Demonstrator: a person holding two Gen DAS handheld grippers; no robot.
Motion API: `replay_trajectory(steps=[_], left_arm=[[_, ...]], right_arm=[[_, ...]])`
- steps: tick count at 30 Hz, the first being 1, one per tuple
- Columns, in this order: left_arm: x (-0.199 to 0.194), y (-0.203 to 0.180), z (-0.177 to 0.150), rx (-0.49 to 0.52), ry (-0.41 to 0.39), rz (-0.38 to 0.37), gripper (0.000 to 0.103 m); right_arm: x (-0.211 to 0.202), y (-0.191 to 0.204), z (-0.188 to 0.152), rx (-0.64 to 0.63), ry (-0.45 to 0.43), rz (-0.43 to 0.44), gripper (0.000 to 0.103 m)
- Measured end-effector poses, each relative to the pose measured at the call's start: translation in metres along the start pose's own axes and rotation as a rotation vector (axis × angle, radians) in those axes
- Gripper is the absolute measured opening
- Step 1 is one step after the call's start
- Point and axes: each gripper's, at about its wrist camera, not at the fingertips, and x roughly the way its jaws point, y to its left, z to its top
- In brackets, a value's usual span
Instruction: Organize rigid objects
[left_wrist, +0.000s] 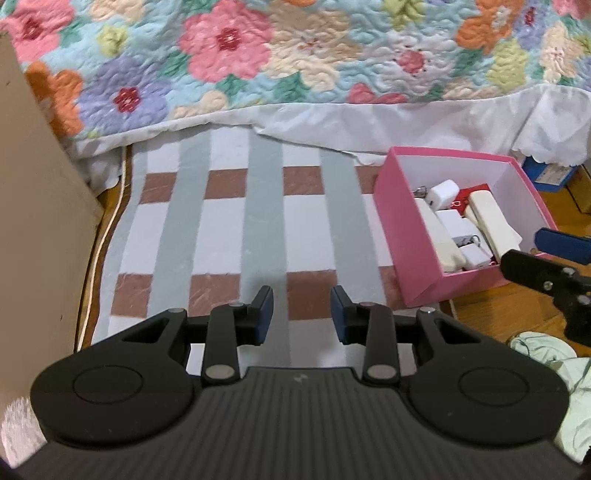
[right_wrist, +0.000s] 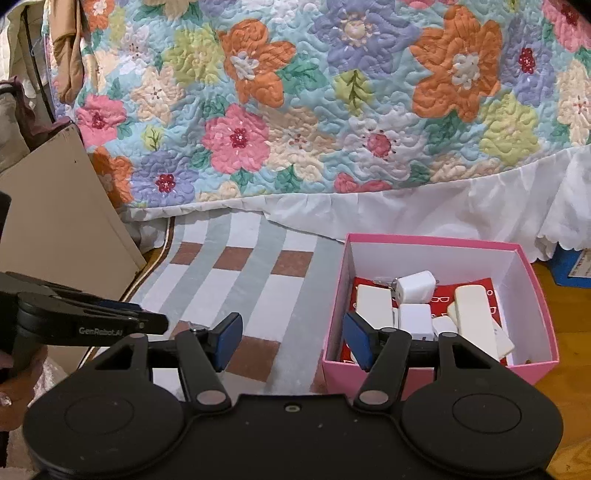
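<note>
both the left tool (left_wrist: 302, 314) and right tool (right_wrist: 291, 341) hang released and empty, white items already lie in the pink box (right_wrist: 532, 275), the checked rug (left_wrist: 229, 229) bare, so sorting looks nearly done.

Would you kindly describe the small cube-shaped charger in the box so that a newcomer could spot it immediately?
Start at the flowered quilt hanging over the bed's edge; below it, on the floor beside the checked rug, stands an open pink box. Toward the box's back wall sits the white cube charger. Its neighbours are long cream bars or flat white blocks; it alone is stubby, tilted and nearly cubic.
</note>
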Motion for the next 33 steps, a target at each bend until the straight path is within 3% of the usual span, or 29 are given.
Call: replay_trajectory(steps=[6,9,11,13,14,29,33], left_arm=[[-0.01,0.005,-0.003,-0.022,-0.021,0.034,0.04],[-0.015,0.008,-0.003,-0.03,-0.029,0.051,0.041],[-0.018,0.011,-0.004,-0.044,-0.031,0.053,0.048],[-0.02,0.015,-0.004,-0.062,-0.036,0.049,0.05],[-0.02,0.017,-0.004,-0.071,-0.038,0.046,0.053],[-0.024,0.027,-0.009,-0.091,-0.059,0.099,0.094],[-0.023,0.028,-0.009,-0.092,-0.027,0.111,0.096]], right_arm=[[0.0,0.008,-0.002,-0.003,0.001,-0.038,0.068],[0.0,0.009,-0.003,0.006,0.007,-0.054,0.078],[0.0,0.011,-0.004,-0.009,0.006,-0.079,0.08],[0.001,0.014,-0.005,-0.017,0.008,-0.109,0.094],[0.001,0.015,-0.004,-0.018,0.005,-0.125,0.096],[-0.005,0.019,0.001,0.031,0.032,-0.196,0.096],[-0.003,0.018,0.0,0.043,0.058,-0.217,0.096]])
